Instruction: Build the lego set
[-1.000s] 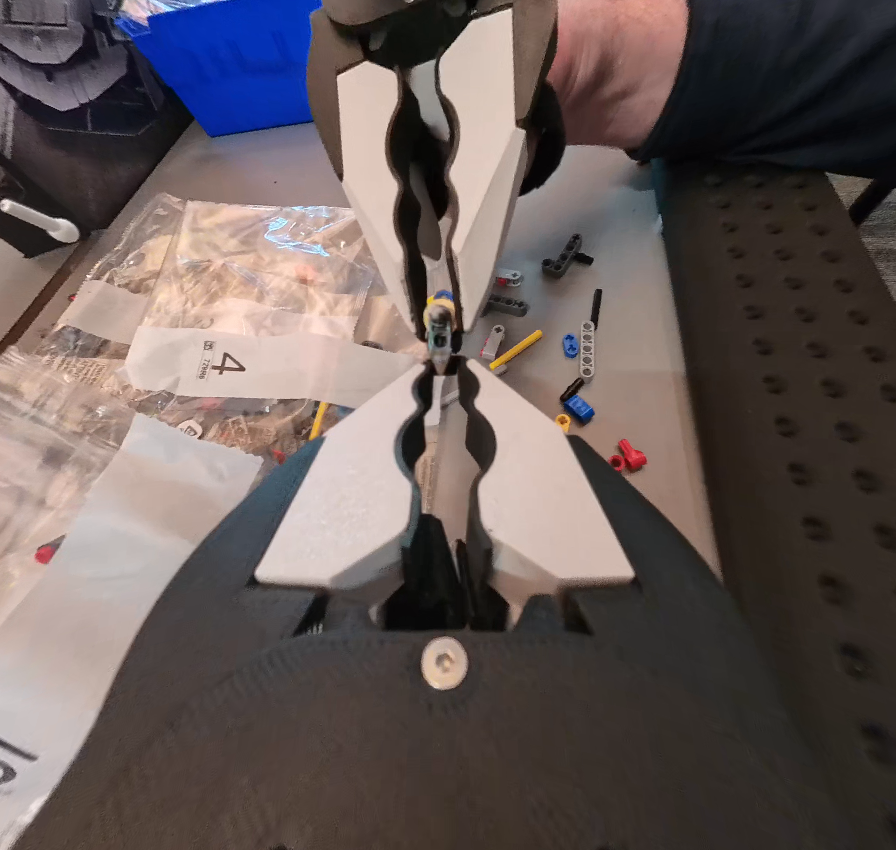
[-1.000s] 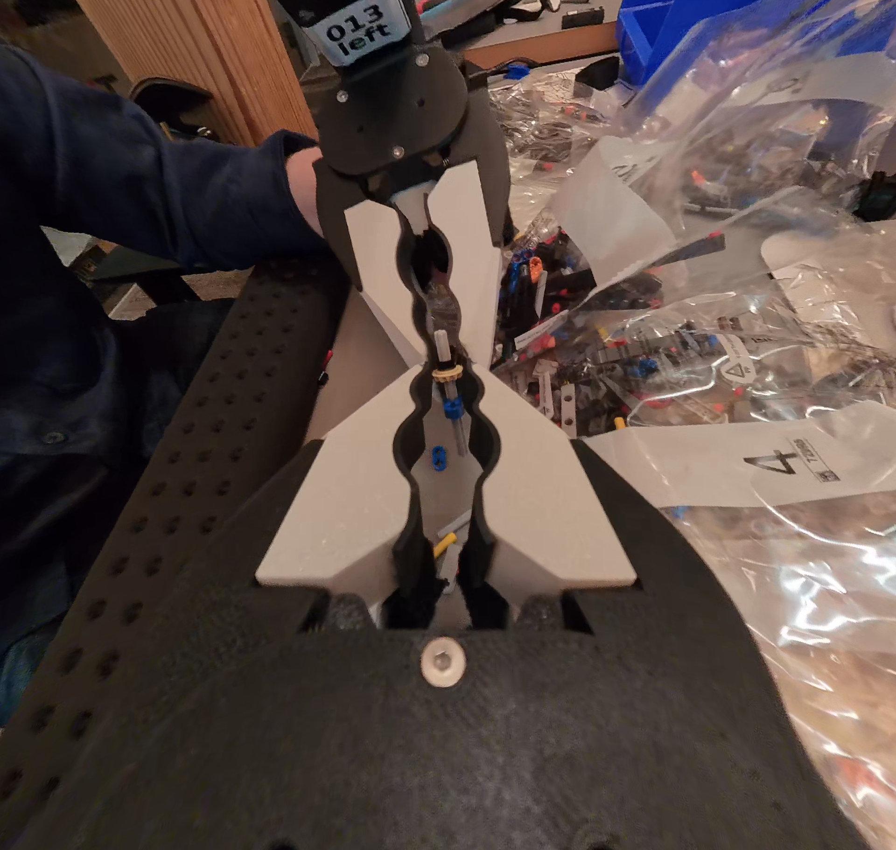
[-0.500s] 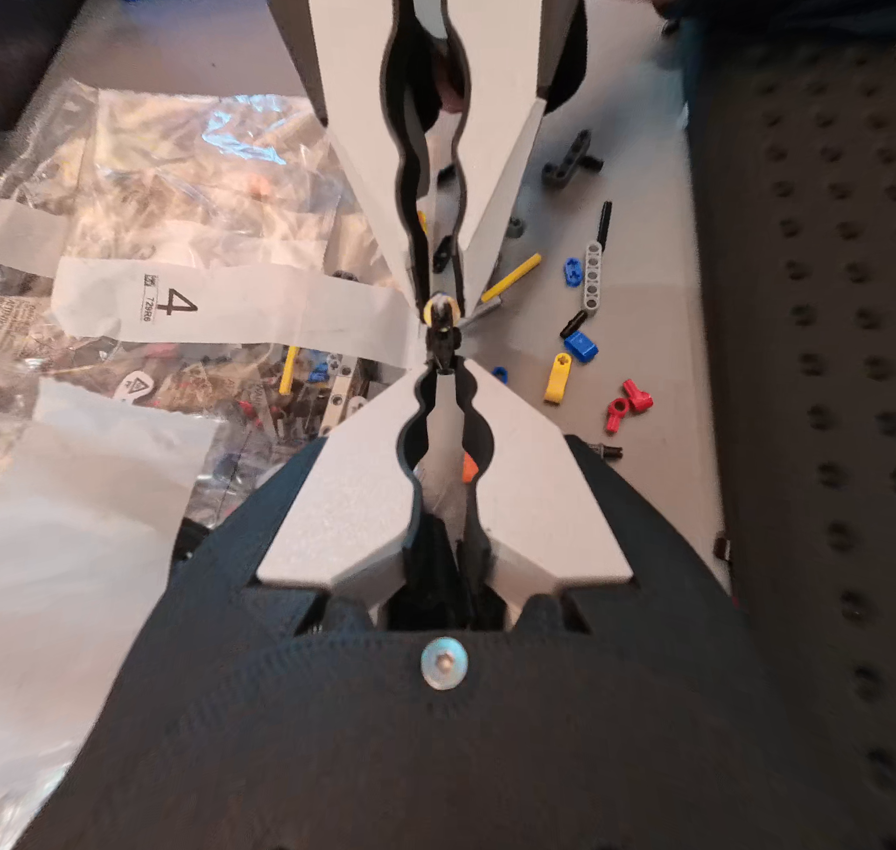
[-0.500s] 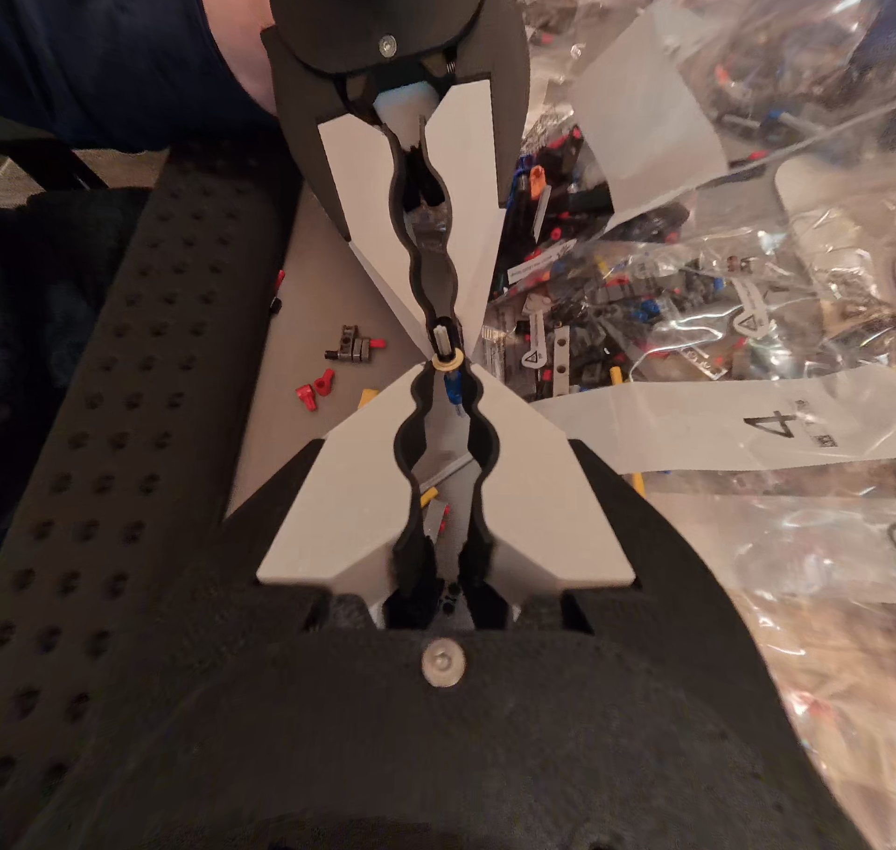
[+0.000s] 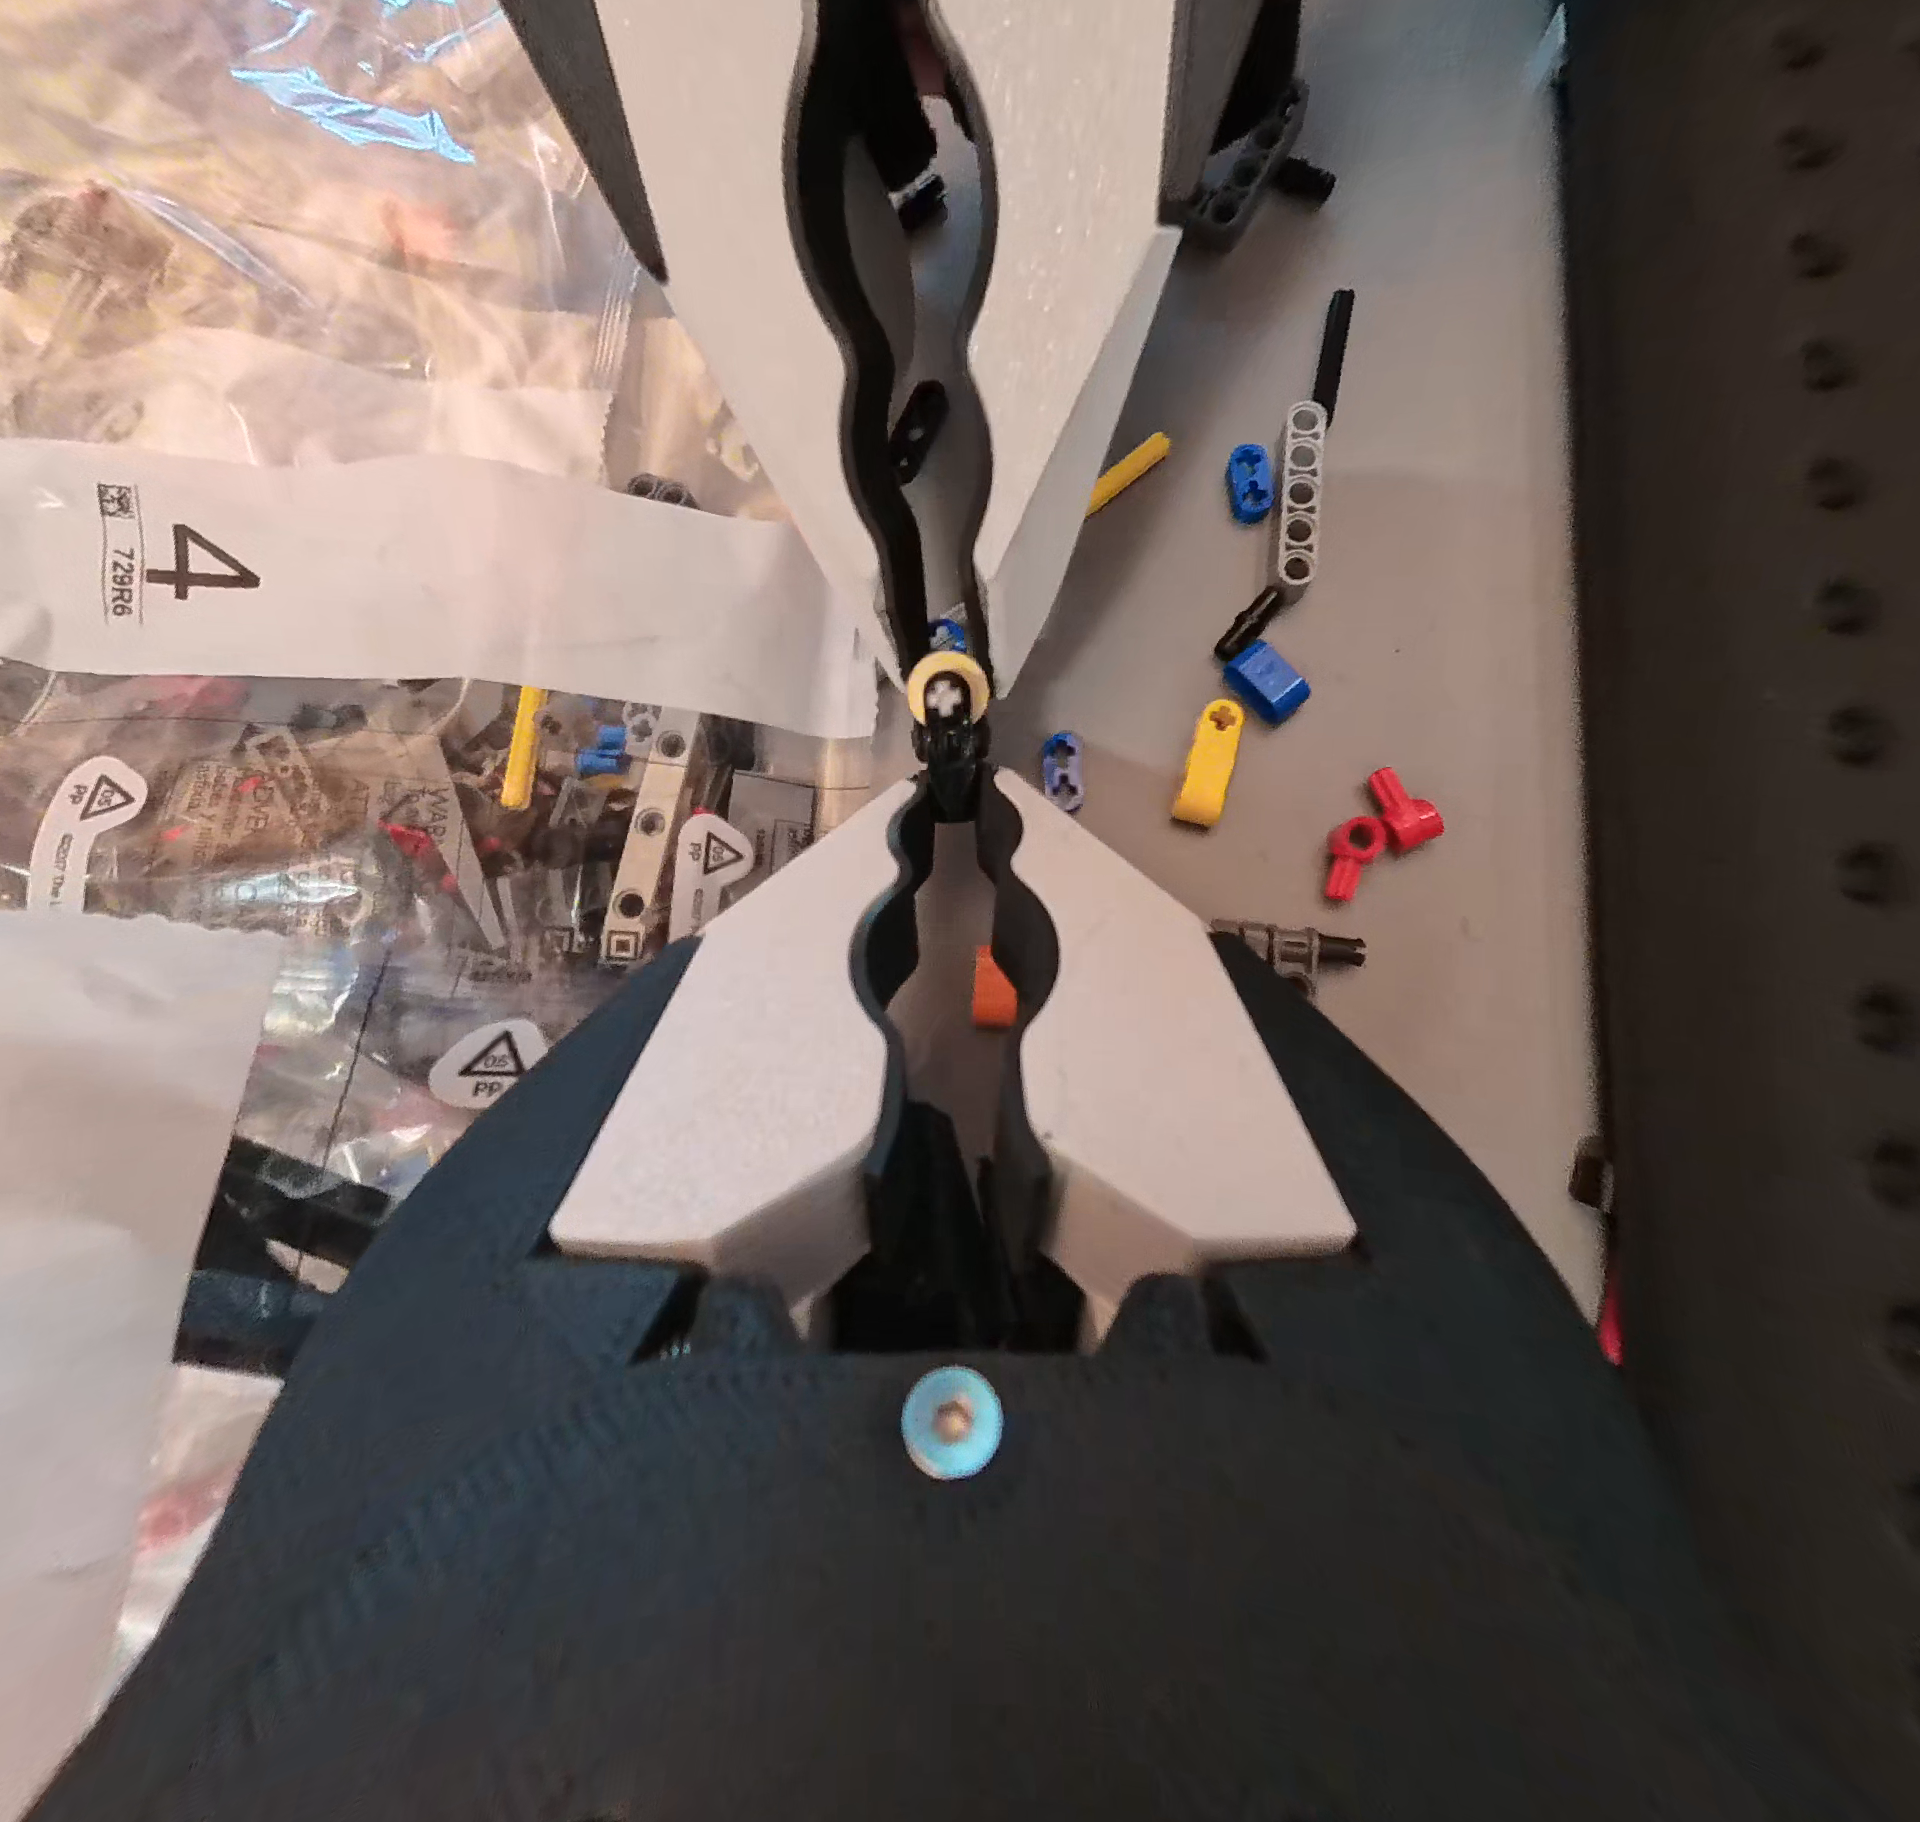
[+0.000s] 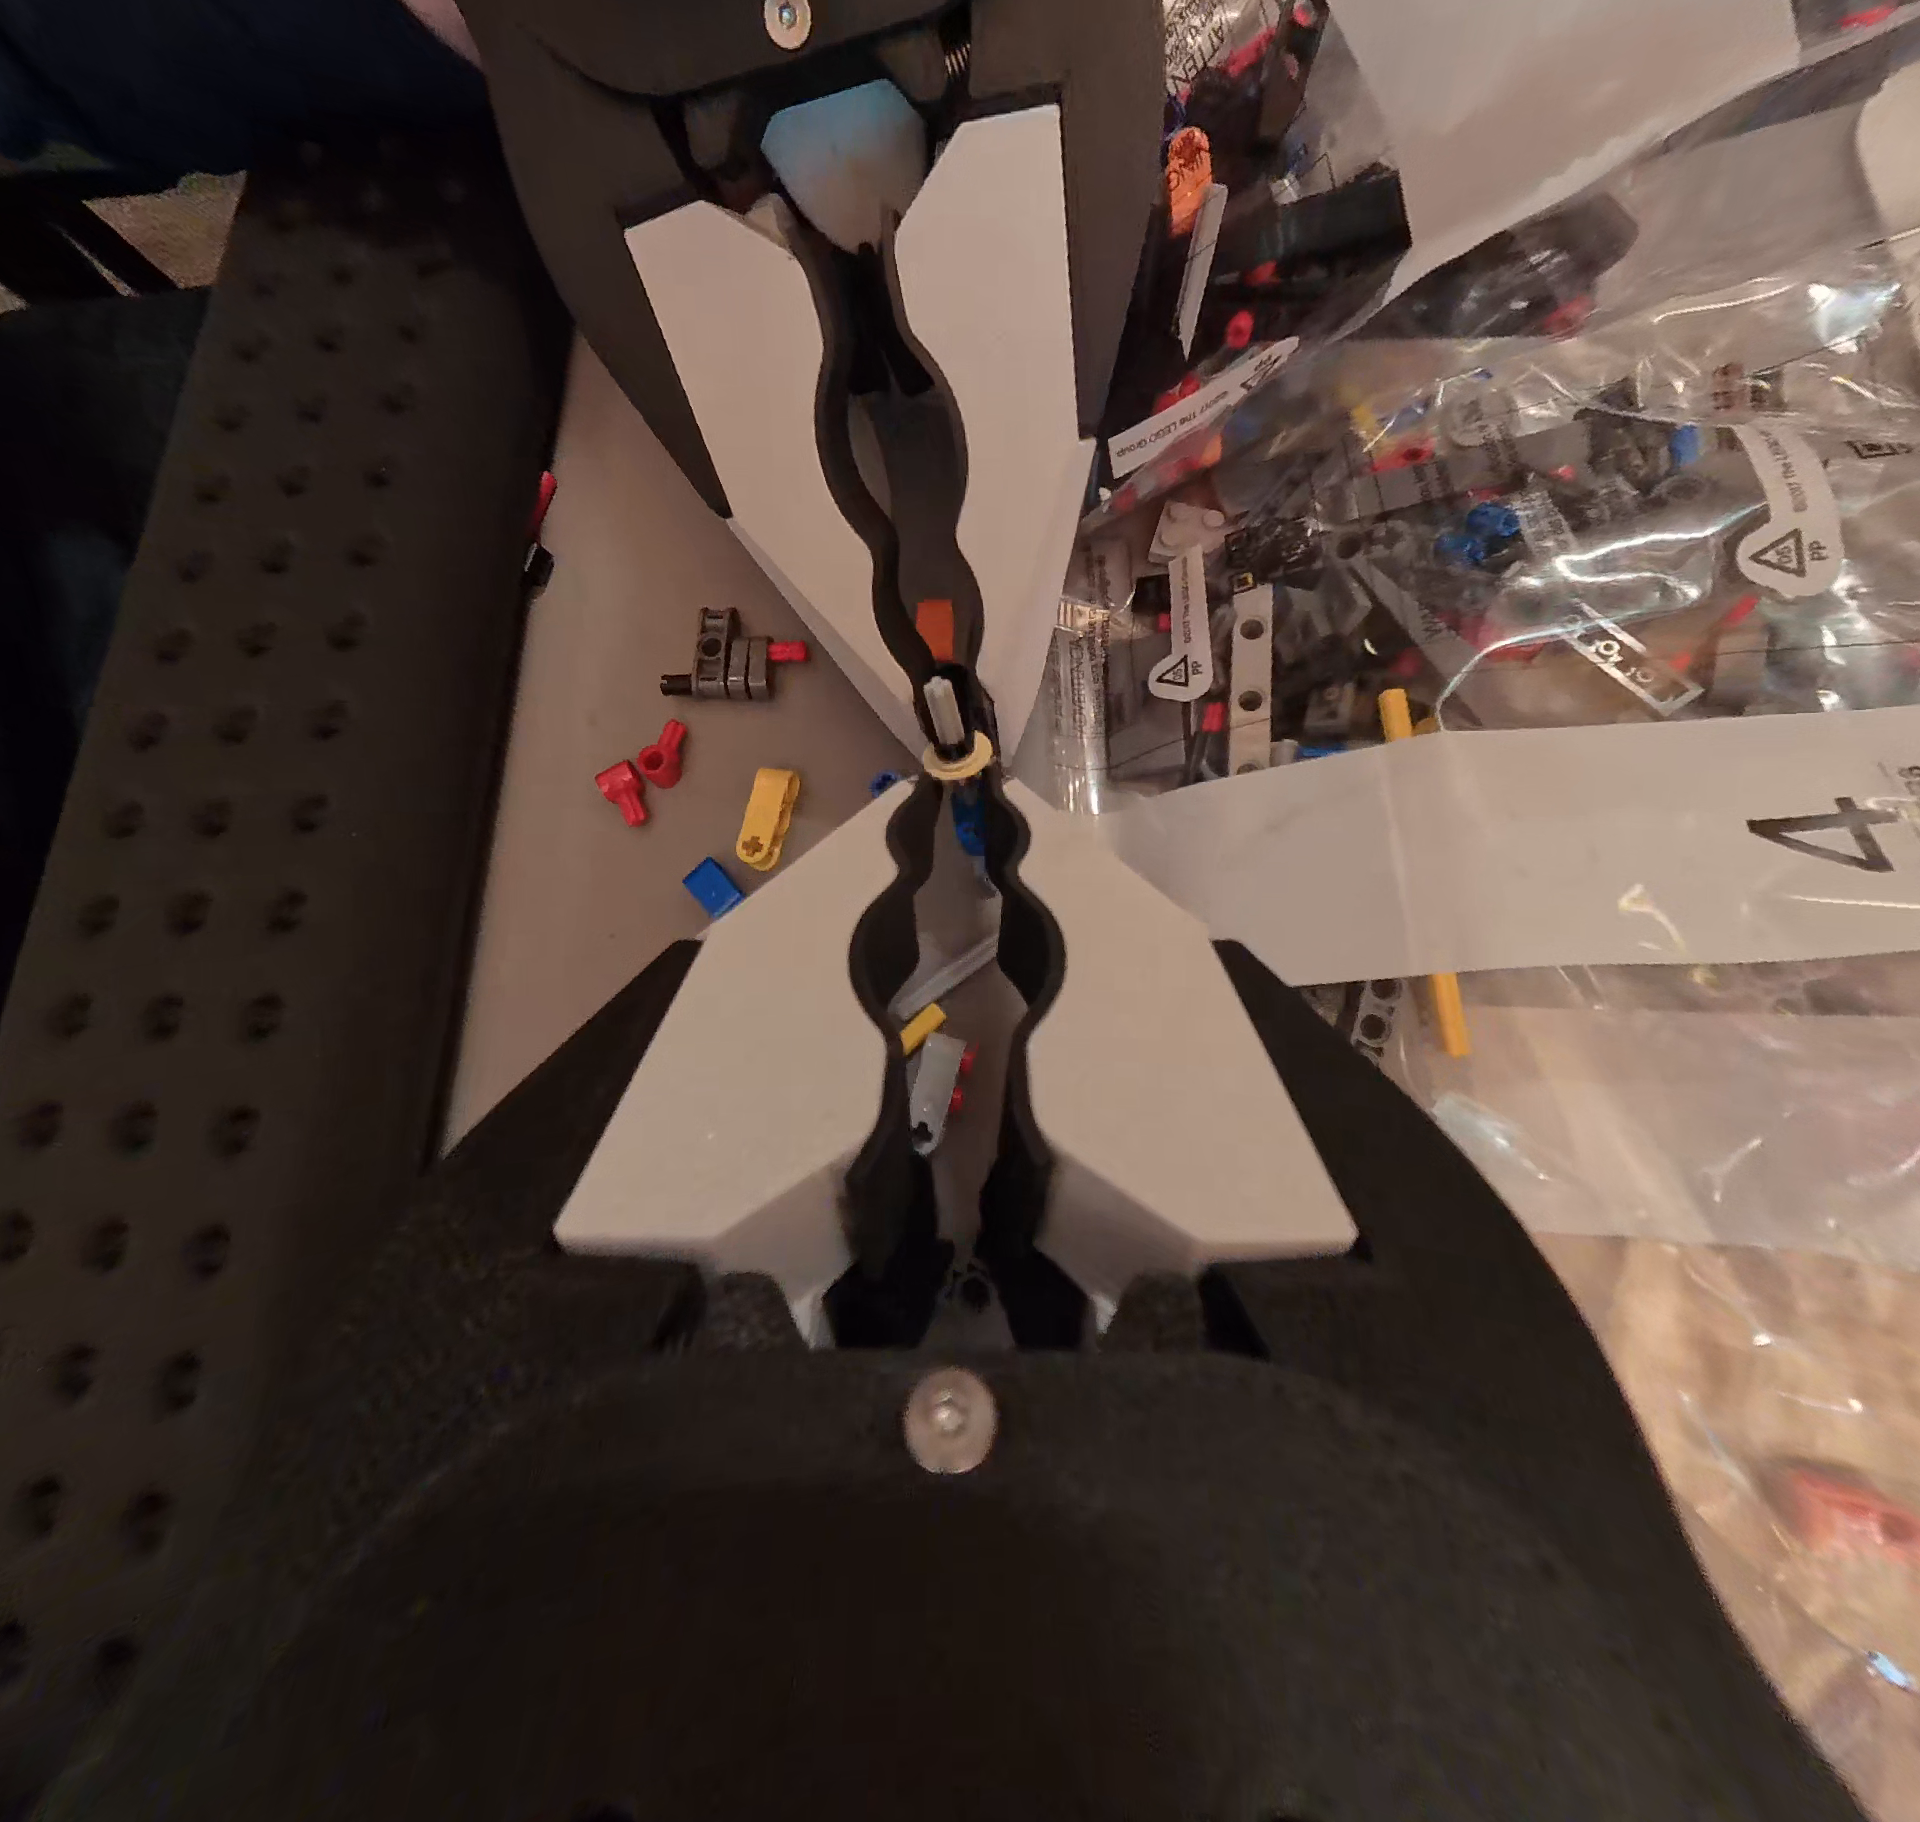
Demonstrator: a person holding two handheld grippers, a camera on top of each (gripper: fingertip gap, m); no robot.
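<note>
Left gripper (image 5: 951, 785): black, coarse-textured printed body, wide and rounded. Two pale grey wedge-shaped fingers (image 5: 748, 1066), each lined on the inner edge with a wavy black pad. One silver washer-head screw (image 5: 952, 1423) centred on the body below the fingers.

Right gripper (image 6: 961, 785): same build, with a black grainy shell, light grey wedge fingers (image 6: 1174, 1066), scalloped black inner pads and a silver hex-socket screw (image 6: 950, 1425) on the centreline.

Dark navy sleeve (image 6: 187, 16) visible at upper left of the right wrist view.
</note>
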